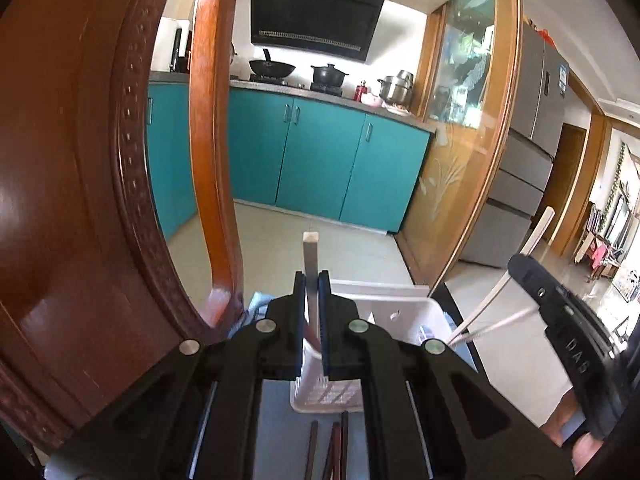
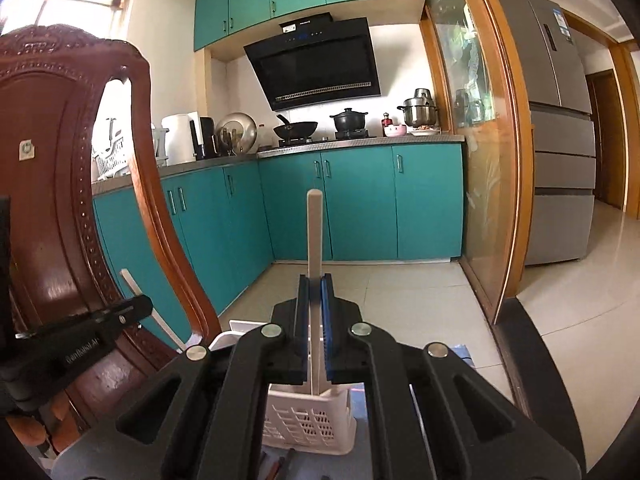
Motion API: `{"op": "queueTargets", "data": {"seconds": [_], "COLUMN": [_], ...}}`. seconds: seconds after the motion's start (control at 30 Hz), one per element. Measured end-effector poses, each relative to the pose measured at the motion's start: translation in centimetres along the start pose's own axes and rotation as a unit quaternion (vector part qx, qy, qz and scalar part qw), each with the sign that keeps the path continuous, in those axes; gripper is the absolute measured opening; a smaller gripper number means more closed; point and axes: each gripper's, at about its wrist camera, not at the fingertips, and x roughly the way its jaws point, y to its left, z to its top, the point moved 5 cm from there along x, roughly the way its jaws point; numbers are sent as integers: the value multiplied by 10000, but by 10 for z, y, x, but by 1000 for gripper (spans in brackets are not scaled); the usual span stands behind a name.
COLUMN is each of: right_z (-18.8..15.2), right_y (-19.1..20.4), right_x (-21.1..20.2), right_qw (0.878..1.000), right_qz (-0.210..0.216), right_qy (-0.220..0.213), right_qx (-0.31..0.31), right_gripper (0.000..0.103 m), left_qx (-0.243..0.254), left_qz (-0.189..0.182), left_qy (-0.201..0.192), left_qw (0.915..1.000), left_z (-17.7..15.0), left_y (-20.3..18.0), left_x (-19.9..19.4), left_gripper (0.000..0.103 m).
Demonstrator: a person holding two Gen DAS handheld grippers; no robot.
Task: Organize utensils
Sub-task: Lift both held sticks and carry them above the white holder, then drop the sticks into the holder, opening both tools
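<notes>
My left gripper (image 1: 311, 280) is shut on a pale chopstick (image 1: 310, 256) that stands upright over the white slotted utensil basket (image 1: 384, 312). My right gripper (image 2: 315, 284) is shut on another pale chopstick (image 2: 314, 232), also upright, with its lower end inside the basket (image 2: 312, 424). The right gripper also shows at the right of the left wrist view (image 1: 560, 320), its chopstick (image 1: 536, 236) slanting down into the basket. The left gripper also shows at the left of the right wrist view (image 2: 132, 308). Dark brown chopsticks (image 1: 332, 452) lie on the table in front of the basket.
A carved wooden chair back (image 1: 80, 160) stands close on the left, just beyond the basket. It also shows in the right wrist view (image 2: 60, 200). A blue cloth (image 1: 256, 308) lies beside the basket. Teal kitchen cabinets (image 2: 360, 200) and a tiled floor lie beyond the table edge.
</notes>
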Motion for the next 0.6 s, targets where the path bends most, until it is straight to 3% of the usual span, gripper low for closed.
{"op": "queueTargets", "data": {"seconds": [0.13, 0.3, 0.43, 0.5, 0.6], "right_z": [-5, 2, 1, -6, -30], "right_y": [-3, -6, -7, -4, 2], "right_x": [-16, -49, -81, -91, -89], "right_qw": [9999, 9994, 9978, 9962, 9917], "right_qz": [-106, 10, 463, 760, 1277], "right_qy": [-14, -279, -394, -376, 139], "right_qx": [73, 185, 267, 201, 81], "right_gripper": [9, 28, 33, 33, 39], "left_qx": [75, -37, -127, -147, -19], "left_qz": [-111, -237, -424, -481, -674], "left_qy": [-47, -204, -398, -419, -241], "left_qw": [9999, 9995, 9982, 9979, 9974], "left_z": [-2, -4, -8, -13, -29], "left_y": [-1, 8, 18, 22, 23], "left_x": [-11, -30, -53, -61, -70], "left_gripper": [7, 13, 25, 46, 47]}}
